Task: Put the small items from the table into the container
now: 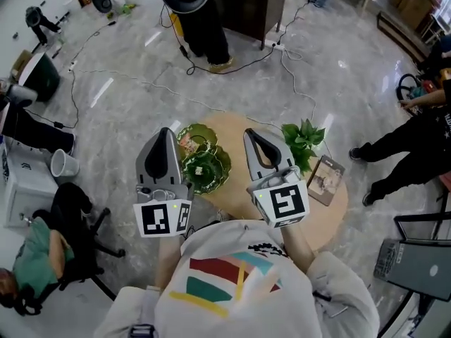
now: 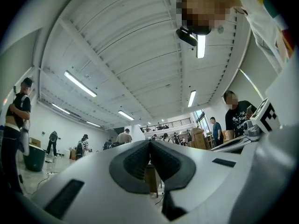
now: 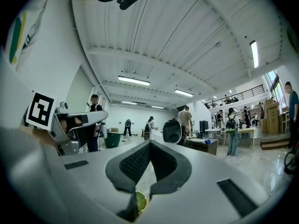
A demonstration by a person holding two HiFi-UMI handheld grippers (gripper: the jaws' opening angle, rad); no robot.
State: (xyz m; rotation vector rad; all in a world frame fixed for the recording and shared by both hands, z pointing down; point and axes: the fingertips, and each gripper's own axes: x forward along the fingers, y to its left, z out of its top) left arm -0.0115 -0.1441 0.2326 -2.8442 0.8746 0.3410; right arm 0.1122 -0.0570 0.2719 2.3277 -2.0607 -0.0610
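Round wooden table (image 1: pixel 331 210), seen from above. Both grippers are held over its near half, pointing out across the room rather than down at the tabletop.

Left gripper (image 1: pixel 166 132): the left gripper view (image 2: pixel 150 144) shows the dark pads pressed flat together along their length, with nothing between them. Only the hall and ceiling lights are beyond them.

Right gripper (image 1: pixel 254 135): also closed, with the pads meeting in the right gripper view (image 3: pixel 149 146) and nothing pinched. A scrap of green shows through the gap under the pads. I cannot tell what it belongs to.

Container: a green glass dish (image 1: pixel 211 178) with lobed compartments sits on the far-left part of the table. From the head view it lies between the two grippers and partly under the left one. Neither gripper touches it.

Small items (image 1: pixel 201 169): a pale piece lies in the near compartment of the dish, and something pinkish lies in the compartment behind it. Both are too small to identify.

Also on the table: a leafy plant (image 1: pixel 304 141) at the far-right edge and a booklet (image 1: pixel 325 180) just beside it, both to the right of the right gripper.
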